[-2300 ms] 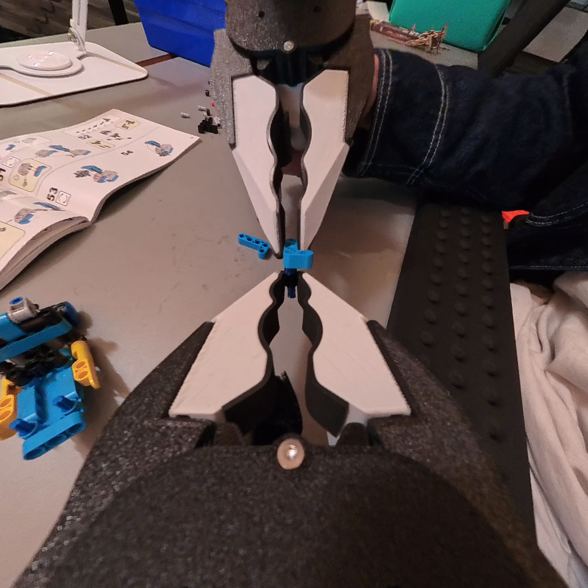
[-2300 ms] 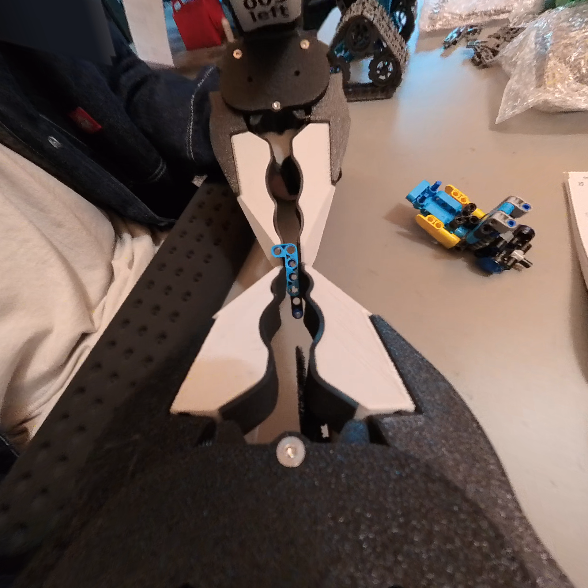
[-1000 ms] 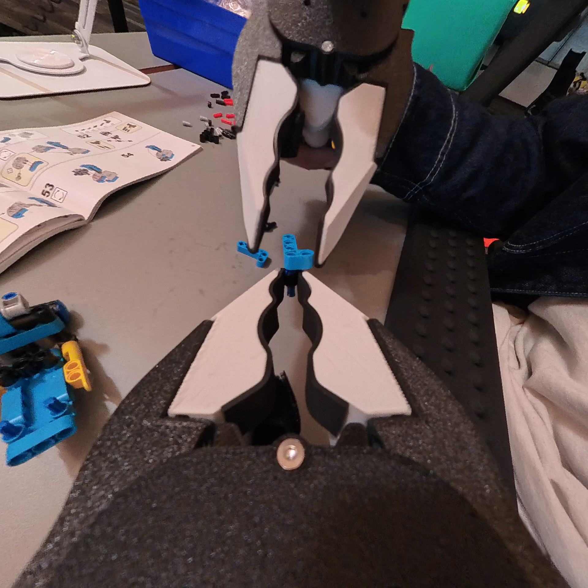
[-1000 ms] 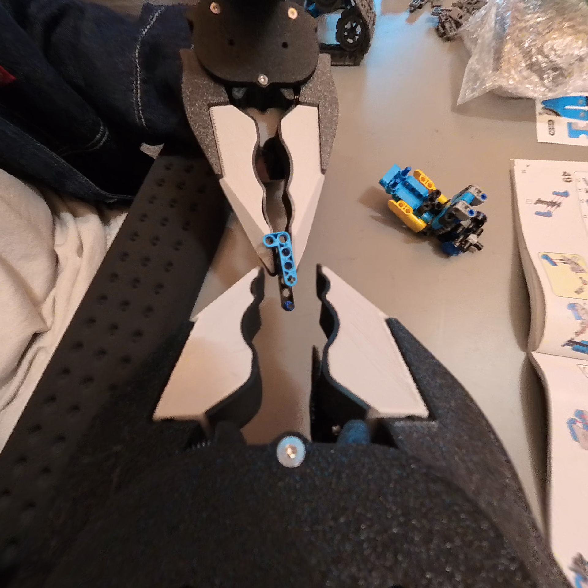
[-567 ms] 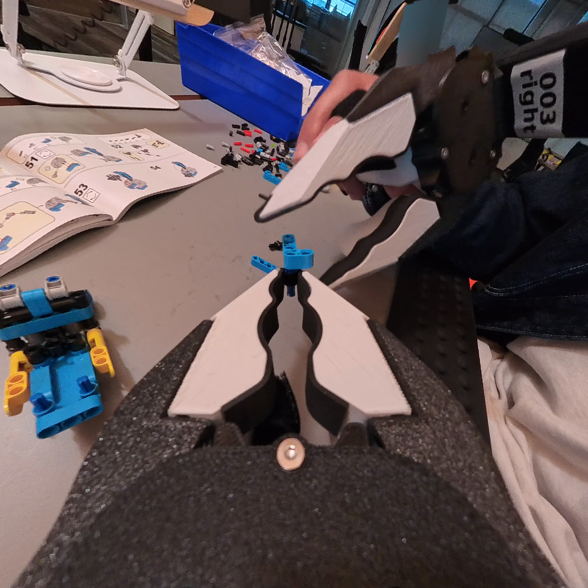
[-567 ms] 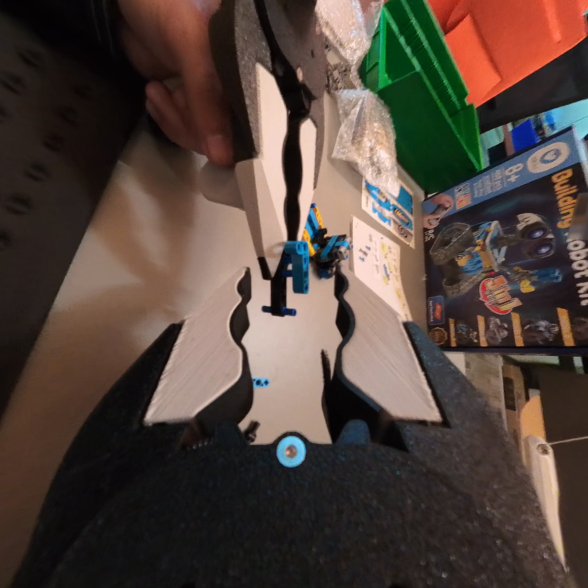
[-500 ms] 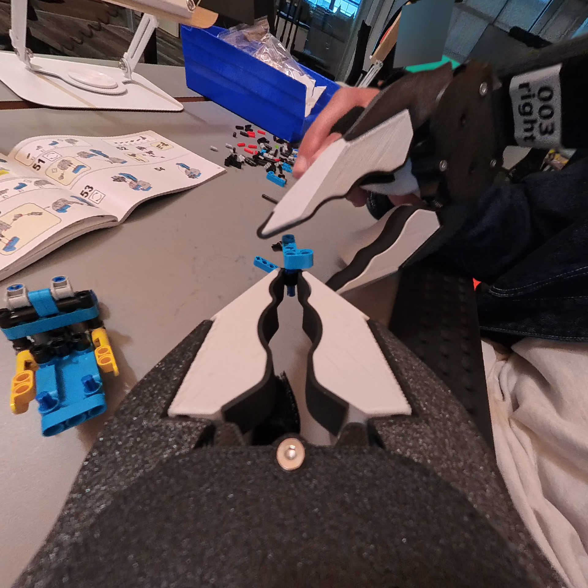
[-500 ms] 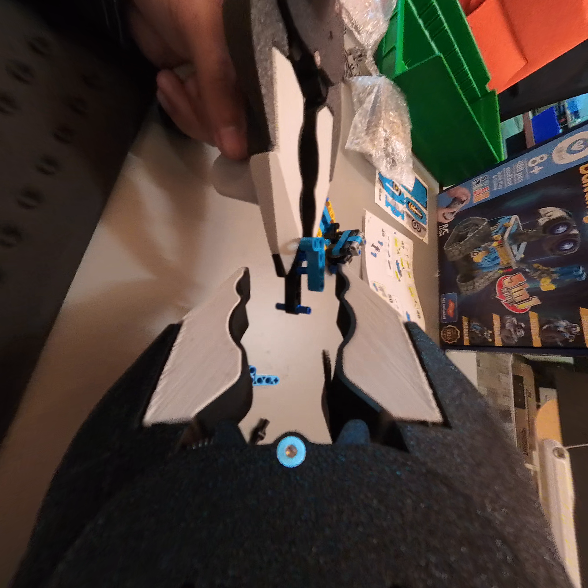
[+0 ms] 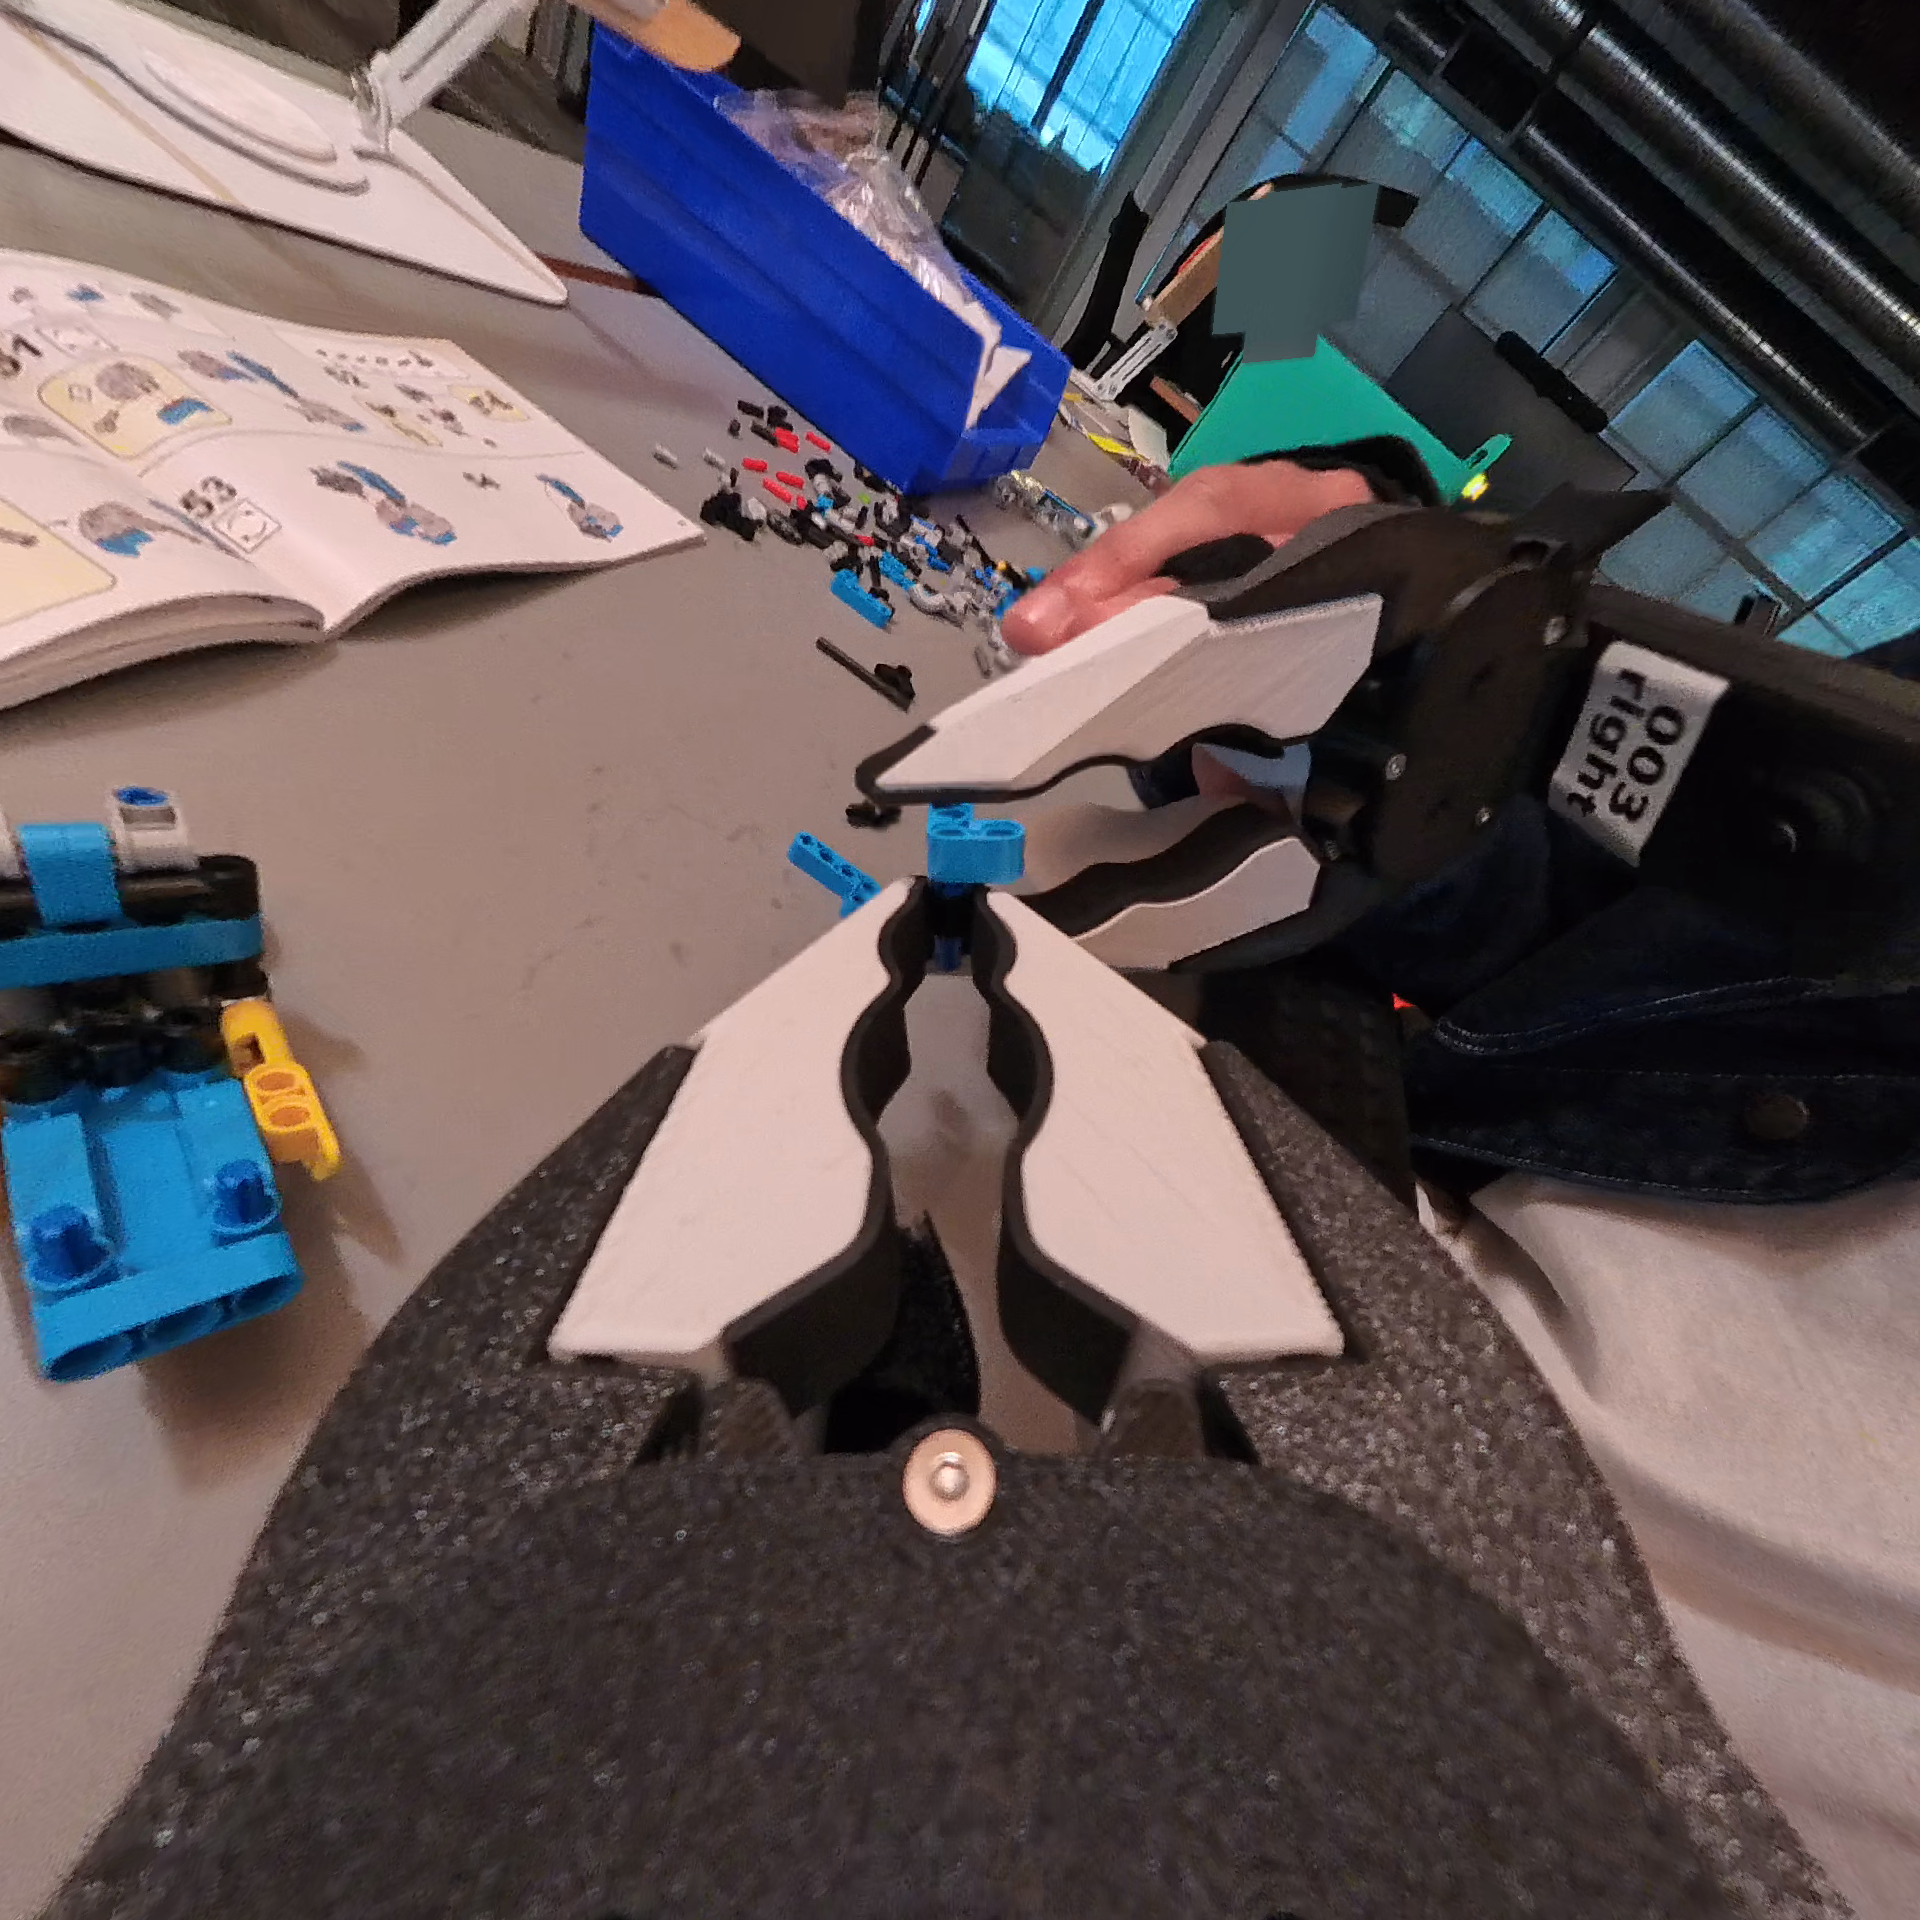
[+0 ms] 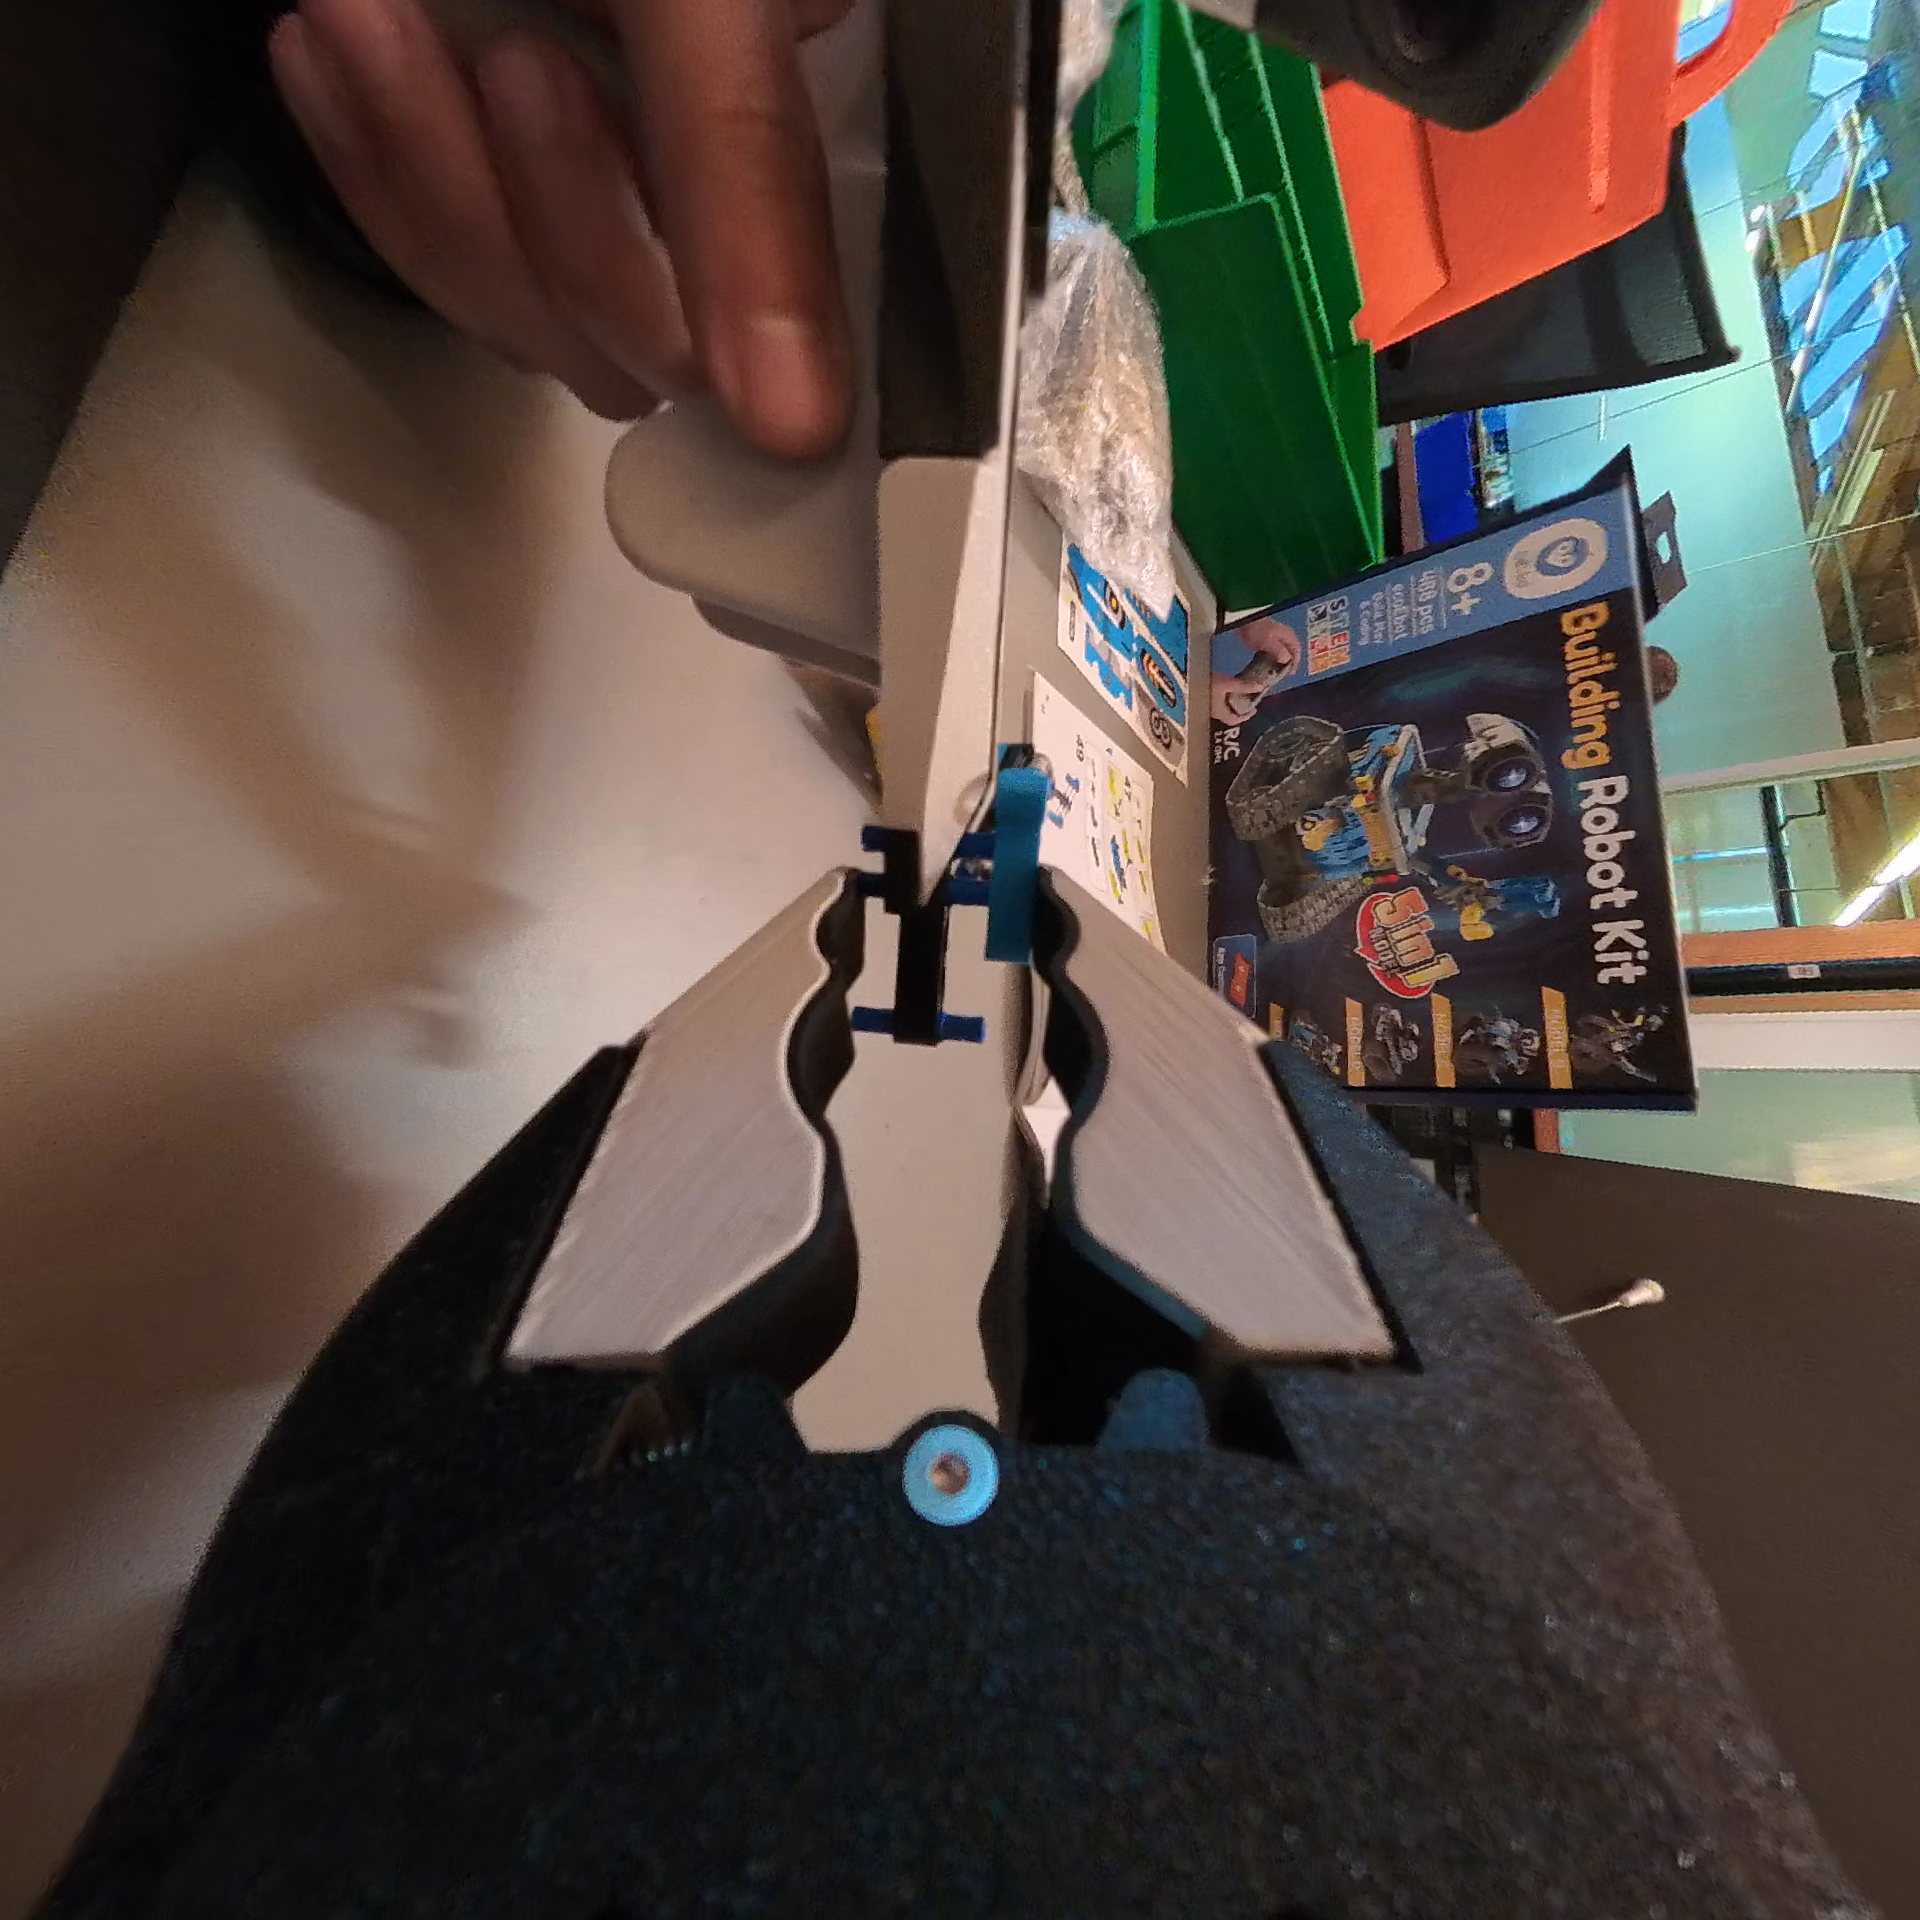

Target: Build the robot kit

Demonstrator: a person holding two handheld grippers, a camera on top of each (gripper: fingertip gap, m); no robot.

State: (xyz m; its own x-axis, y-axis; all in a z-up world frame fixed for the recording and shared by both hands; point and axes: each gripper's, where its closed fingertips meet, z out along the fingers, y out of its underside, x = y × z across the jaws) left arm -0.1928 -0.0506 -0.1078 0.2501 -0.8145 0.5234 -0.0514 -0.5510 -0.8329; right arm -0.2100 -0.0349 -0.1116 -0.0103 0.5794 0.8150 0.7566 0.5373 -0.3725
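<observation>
Fingers of the left gripper (image 9: 945, 906) are pressed together at their tips on a small build: a black beam with blue pins (image 10: 920, 961) carrying a light-blue angled beam (image 9: 974, 840) at its far end. The build is held up off the grey surface (image 9: 582, 790), not resting on it.

The right gripper (image 10: 948, 902) comes in from the side, turned so that one finger lies above the build and one below. Its fingers are apart and straddle the build; the upper one sits just over the light-blue angled beam. In the right wrist view one tip is very near a blue pin, but whether anything touches cannot be told — that view is blurred there.

A second light-blue beam (image 9: 831, 868) lies loose on the surface just beside the left fingertips. Farther left sit a blue, black and yellow part-built model (image 9: 140, 1132) and an open instruction booklet (image 9: 270, 468); a scatter of small parts (image 9: 862, 520) lies before a blue bin (image 9: 810, 281).

Hard to read: how deep the black beam sits between the left fingers, and how the two beams join — the fingertips cover that. The left gripper shows only edge-on in the right wrist view, and the model is cut off by the frame edge.
</observation>
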